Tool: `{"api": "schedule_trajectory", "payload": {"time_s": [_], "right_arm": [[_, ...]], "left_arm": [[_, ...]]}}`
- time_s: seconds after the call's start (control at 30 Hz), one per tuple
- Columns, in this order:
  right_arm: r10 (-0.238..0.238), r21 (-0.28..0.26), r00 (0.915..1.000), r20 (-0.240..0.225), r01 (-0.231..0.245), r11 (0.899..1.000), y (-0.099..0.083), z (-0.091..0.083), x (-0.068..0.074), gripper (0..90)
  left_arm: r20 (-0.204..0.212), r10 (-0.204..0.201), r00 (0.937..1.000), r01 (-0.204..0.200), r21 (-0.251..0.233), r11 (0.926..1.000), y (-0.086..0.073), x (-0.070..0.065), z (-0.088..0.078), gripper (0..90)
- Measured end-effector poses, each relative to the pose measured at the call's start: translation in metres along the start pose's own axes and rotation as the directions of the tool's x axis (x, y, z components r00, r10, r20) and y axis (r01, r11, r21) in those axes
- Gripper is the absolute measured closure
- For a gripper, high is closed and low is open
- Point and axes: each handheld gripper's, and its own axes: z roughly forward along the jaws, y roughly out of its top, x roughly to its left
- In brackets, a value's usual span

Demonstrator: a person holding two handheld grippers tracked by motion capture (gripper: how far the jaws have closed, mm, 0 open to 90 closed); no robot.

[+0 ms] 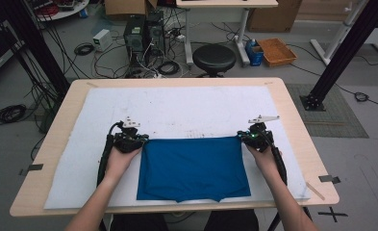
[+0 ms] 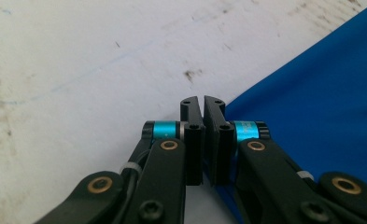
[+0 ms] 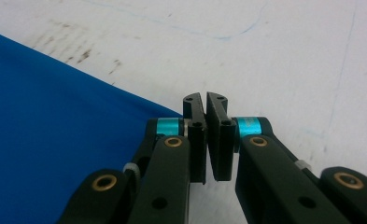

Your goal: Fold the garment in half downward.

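the blue shorts (image 1: 194,168) lie flat on the white mat (image 1: 177,110) at 6 o'clock on the table, waistband edge away from the person. the left gripper (image 1: 141,140) pinches the 10 o'clock corner and the right gripper (image 1: 242,136) the 2 o'clock corner, both clamped narrow on cloth. to fold well, lift both corners together, level, keeping the edge taut.

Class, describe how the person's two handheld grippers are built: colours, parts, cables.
Each gripper, left and right, has two flat black jaws on black linkage arms with brass-coloured pivots and turquoise rings. Black cables trail along the bare forearms. A grey three-cornered plate tops the right one.
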Motion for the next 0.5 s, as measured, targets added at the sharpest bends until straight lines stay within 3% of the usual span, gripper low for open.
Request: {"api": "schedule_trajectory", "payload": {"time_s": [0.13, 0.33, 0.5], "right_arm": [[0.023, -0.009, 0.9997, -0.003, -0.023, 1.0, 0.007, 0.006, -0.007, 87.4], [0.013, -0.003, 0.9998, 0.012, -0.013, 1.0, 0.007, 0.011, -0.012, 87.4], [0.003, -0.017, 0.9999, 0.015, -0.003, 1.0, 0.008, 0.009, -0.011, 86.7]], "left_arm": [[-0.001, -0.008, 1.0, 0.008, -0.011, 0.9999, 0.005, 0.007, 0.007, 86.5], [-0.006, -0.011, 0.9999, 0.011, -0.014, 0.9999, 0.007, 0.008, 0.014, 86.4], [-0.008, 0.005, 1.0, -0.005, -0.028, 0.9996, 0.008, 0.007, 0.011, 84.6]]}}
